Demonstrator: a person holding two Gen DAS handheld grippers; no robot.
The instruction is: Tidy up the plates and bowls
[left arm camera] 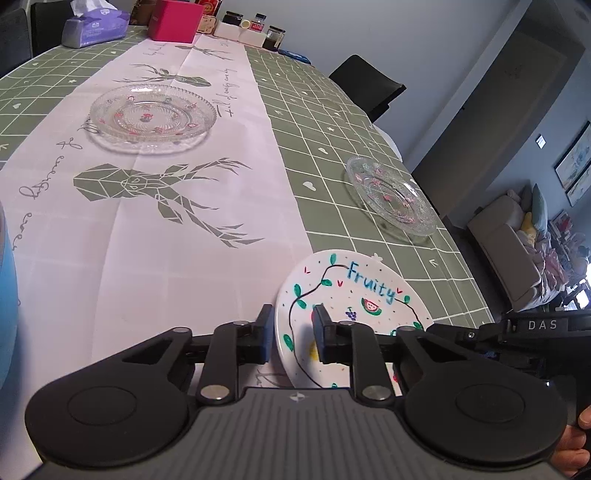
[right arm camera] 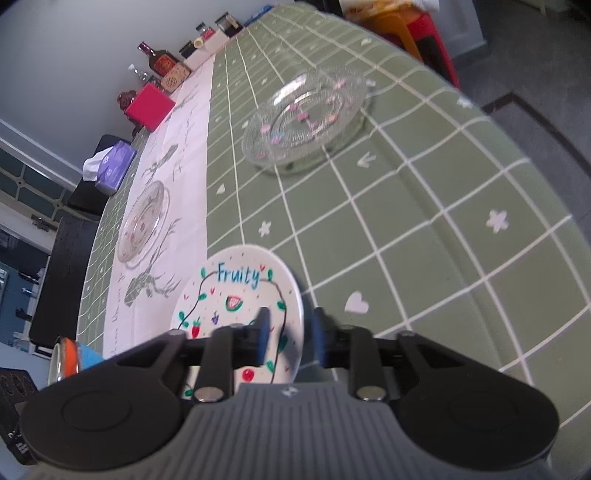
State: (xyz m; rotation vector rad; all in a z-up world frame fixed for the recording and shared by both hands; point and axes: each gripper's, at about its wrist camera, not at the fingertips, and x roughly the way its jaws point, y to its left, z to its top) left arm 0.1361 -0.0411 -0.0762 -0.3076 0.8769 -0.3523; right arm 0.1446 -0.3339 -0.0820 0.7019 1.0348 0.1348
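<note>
Even, soft daylight is lighting both views; fisheye edges are bending, right view is blurring slightly; shadows are lying faint.

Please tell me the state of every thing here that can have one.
Fruity plate: empty, its rim between the fingers of both claws.
Left claw: nearly closed around the plate's left rim; grip unclear.
Right claw: nearly closed around its right rim; grip unclear.
Glass plate on the white runner: empty, lying flat.
Glass plate on the green cloth: empty, lying flat.
Tissue pack: open, one tissue sticking out.

Open cloth between glass plates [left arm camera: 153, 116] [left arm camera: 393, 195]; jars [left arm camera: 255, 27] crowd far edge.
</note>
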